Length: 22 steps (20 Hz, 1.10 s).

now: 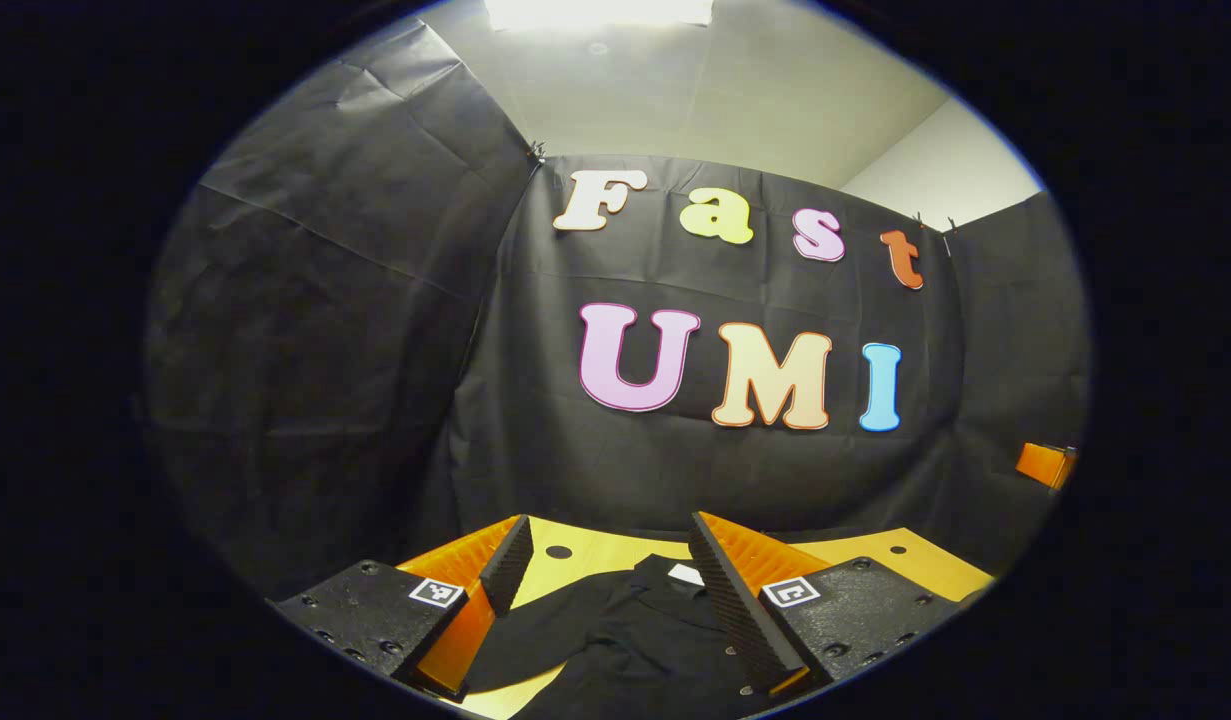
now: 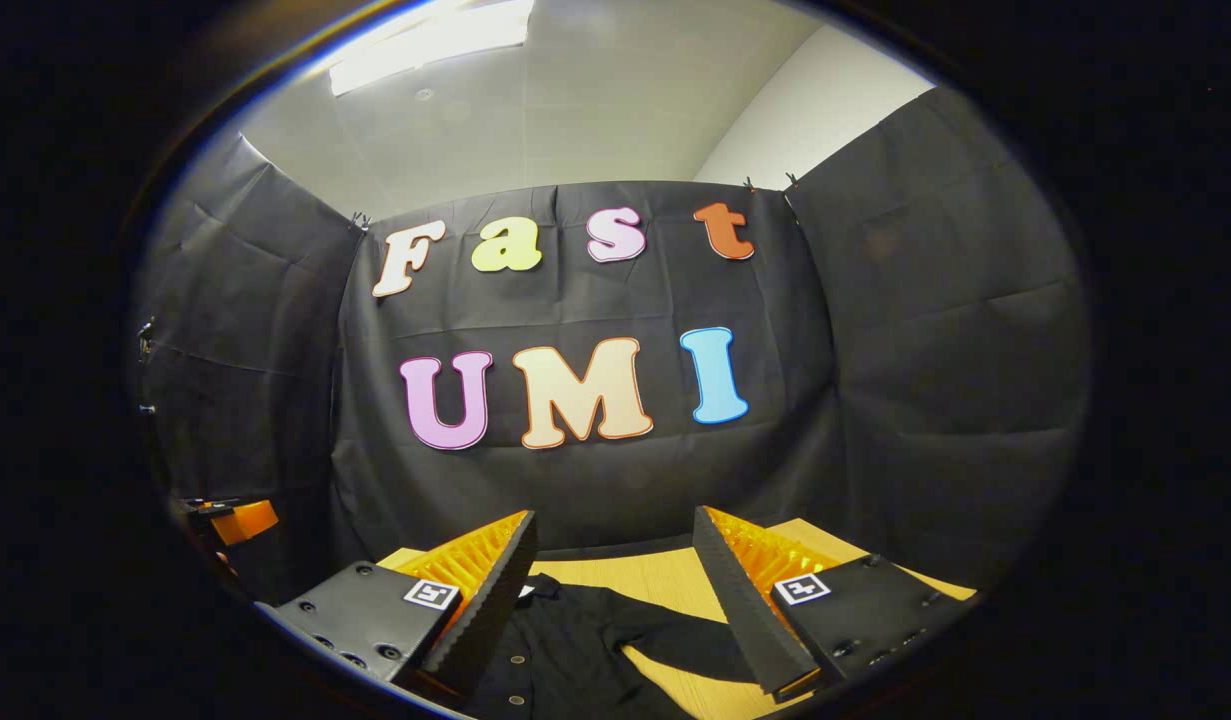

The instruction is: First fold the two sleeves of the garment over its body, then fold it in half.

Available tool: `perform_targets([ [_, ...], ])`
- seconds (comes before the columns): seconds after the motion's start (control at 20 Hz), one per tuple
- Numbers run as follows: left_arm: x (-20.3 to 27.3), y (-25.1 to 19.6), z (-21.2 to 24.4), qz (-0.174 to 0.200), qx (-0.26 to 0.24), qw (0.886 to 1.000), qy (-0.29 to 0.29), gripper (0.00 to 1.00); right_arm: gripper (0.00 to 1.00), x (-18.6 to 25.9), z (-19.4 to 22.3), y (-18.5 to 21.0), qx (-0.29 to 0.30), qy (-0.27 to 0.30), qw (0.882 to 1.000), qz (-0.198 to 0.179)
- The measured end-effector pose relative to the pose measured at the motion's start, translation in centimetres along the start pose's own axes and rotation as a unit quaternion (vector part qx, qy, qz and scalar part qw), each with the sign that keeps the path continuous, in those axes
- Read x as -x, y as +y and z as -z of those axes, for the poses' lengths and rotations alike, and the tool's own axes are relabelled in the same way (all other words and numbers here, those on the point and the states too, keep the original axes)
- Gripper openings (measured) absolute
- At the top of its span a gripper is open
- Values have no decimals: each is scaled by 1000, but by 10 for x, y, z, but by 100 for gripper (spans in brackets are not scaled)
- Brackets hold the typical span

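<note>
Both grippers, left and right, hang open; pinch your soft, limp shirt at each sleeve cuff.

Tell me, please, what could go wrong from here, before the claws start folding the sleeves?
1. The dark garment lies unfolded on the wooden table with creases near its collar; a fold may trap them.
2. Both the left claw and the right claw hang open above it, so a low pinch might grab two layers, not just the sleeve.
</note>
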State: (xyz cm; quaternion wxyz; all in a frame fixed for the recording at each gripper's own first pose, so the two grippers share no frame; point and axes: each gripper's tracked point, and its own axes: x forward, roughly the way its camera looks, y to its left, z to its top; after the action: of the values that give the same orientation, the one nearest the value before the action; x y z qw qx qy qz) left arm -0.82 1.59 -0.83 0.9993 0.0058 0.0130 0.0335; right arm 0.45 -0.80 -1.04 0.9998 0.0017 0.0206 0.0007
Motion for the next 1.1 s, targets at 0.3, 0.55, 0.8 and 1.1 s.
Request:
perform_targets([
  [0.3,5,4,-1,-10,-6,1000,-1,92,98,2,1,-15,-6,3,1000,11],
  [0.55,8,9,-2,-21,-10,1000,-1,92,98,0,2,-25,-8,3,1000,21],
  [0.8,9,16,2,-33,-9,999,3,91,98,-6,6,-44,3,7,999,39],
  [1.1,9,22,2,-46,-14,999,3,92,98,-16,11,-92,16,7,996,86],
])
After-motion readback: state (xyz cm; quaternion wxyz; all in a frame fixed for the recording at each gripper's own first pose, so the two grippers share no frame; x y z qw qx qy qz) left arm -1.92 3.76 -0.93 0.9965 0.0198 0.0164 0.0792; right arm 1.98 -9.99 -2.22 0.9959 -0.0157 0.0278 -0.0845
